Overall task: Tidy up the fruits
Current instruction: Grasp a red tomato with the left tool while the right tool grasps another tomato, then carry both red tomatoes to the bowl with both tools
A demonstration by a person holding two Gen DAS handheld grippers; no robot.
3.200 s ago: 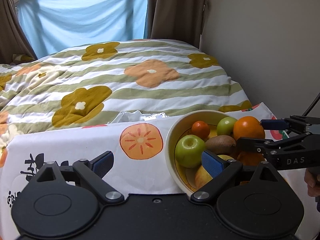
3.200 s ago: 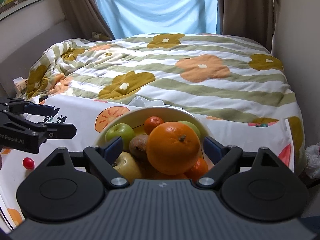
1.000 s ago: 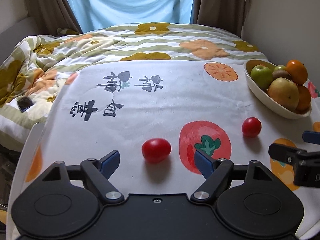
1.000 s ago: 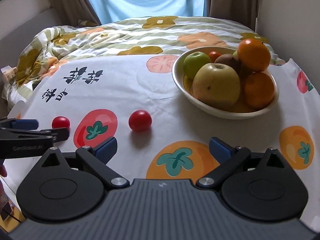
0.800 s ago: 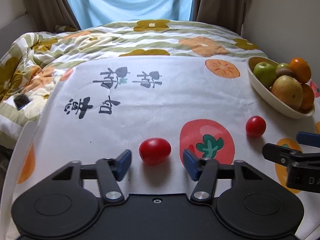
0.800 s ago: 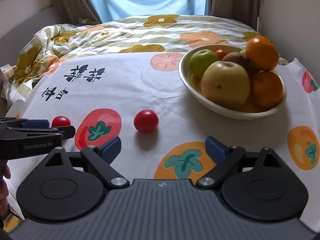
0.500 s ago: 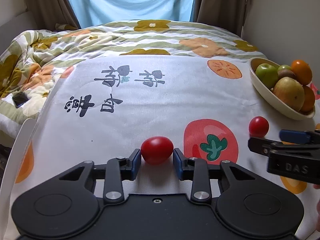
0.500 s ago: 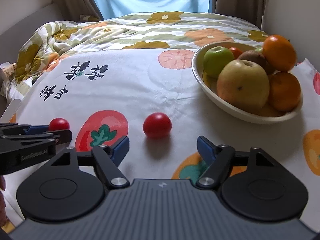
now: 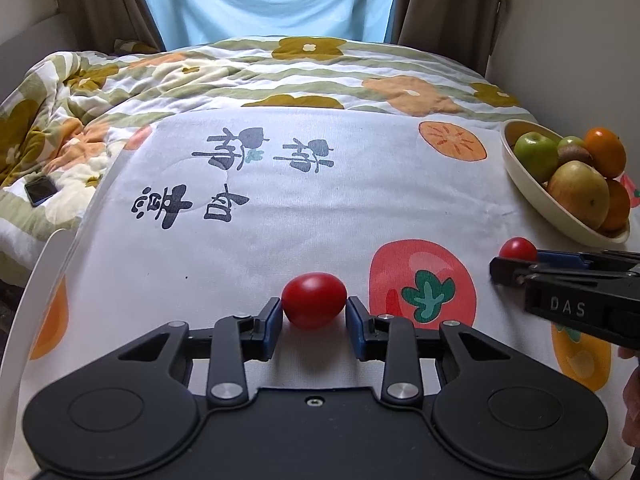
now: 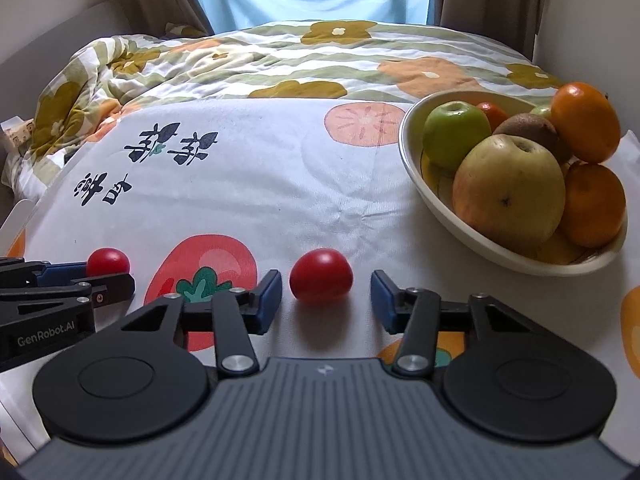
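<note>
Fingers of left gripper [image 9: 314, 316] pinch one tomato [image 9: 314, 300]; right gripper [image 10: 325, 298] apparently gapes around another tomato [image 10: 321, 276].

A printed cloth [image 9: 304, 208] fronts a floral duvet [image 9: 248, 76], with seemingly a phone [image 9: 41, 190] left

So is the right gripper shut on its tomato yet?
Not yet. The right gripper is open: both pads flank the tomato with visible gaps on each side.
</note>
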